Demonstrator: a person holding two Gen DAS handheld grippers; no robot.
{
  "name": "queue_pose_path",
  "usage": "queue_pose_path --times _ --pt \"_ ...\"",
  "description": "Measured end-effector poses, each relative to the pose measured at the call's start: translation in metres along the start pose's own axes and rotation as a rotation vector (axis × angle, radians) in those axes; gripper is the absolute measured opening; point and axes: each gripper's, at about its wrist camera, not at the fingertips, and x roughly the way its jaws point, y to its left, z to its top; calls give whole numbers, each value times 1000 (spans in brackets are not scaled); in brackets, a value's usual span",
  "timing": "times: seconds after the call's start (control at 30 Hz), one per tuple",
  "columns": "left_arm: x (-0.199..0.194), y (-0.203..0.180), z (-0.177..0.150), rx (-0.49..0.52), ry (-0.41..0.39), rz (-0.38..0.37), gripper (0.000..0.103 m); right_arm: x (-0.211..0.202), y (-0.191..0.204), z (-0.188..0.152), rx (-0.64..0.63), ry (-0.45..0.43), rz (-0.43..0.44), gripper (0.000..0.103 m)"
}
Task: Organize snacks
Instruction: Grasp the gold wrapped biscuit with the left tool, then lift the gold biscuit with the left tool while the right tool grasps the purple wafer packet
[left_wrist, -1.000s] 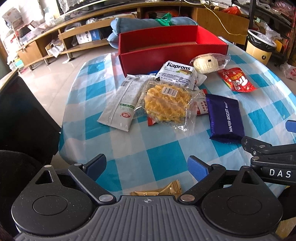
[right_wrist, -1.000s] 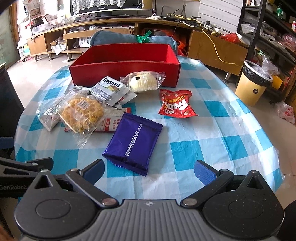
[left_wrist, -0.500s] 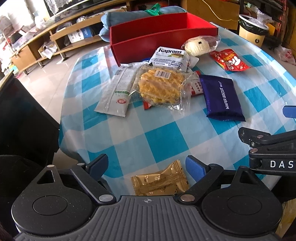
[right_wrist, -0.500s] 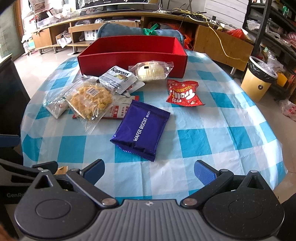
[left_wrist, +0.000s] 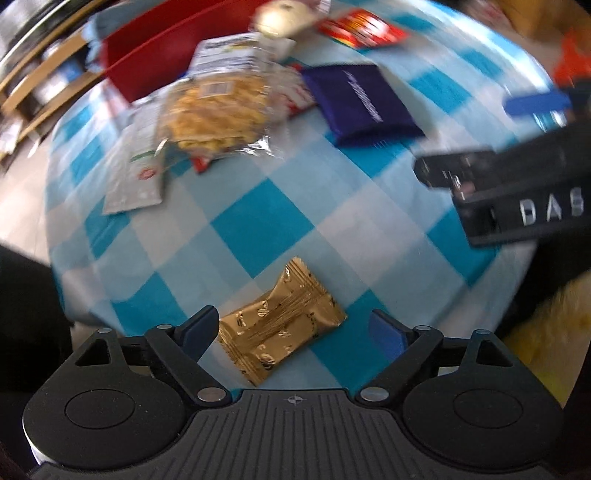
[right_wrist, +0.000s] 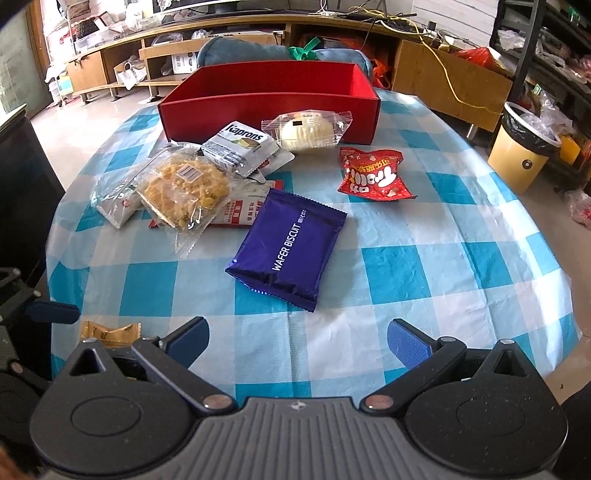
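Note:
A gold foil snack packet (left_wrist: 282, 319) lies at the table's near edge, between the open fingers of my left gripper (left_wrist: 297, 334). It also shows in the right wrist view (right_wrist: 110, 334). My right gripper (right_wrist: 297, 341) is open and empty, just short of the purple wafer biscuit pack (right_wrist: 291, 247). A red box (right_wrist: 269, 99) stands open at the far side. In front of it lie a Kaprons pack (right_wrist: 240, 146), a wrapped white bun (right_wrist: 306, 129), a red snack bag (right_wrist: 373, 173) and a clear bag of yellow crisps (right_wrist: 184, 188).
The round table has a blue and white checked cloth (right_wrist: 424, 240). A yellow bin (right_wrist: 524, 147) stands on the floor at the right. Low wooden shelves (right_wrist: 122, 62) run along the back. A dark chair (right_wrist: 22, 206) is at the left.
My left gripper has tilted down and moved towards the gold packet, which now lies between its fingers. My right gripper has drawn back slightly and higher.

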Motion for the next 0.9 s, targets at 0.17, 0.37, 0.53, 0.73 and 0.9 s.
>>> queue_pose_path --times 0.17,0.37,0.53,0.73,0.9 --pt "12 2 -1 132 32 19 86 2 4 1 -13 5 11 99" --pt "20 12 0 172 63 -19 84 4 5 4 -28 6 24 99" --pt "18 17 -3 138 90 -38 71 7 6 8 -40 14 36 98" --pt "16 30 1 4 77 -87 50 10 -6 26 -25 -5 14 94" --pt "17 38 19 -122 39 -65 48 17 -19 44 2 -17 -3 94"
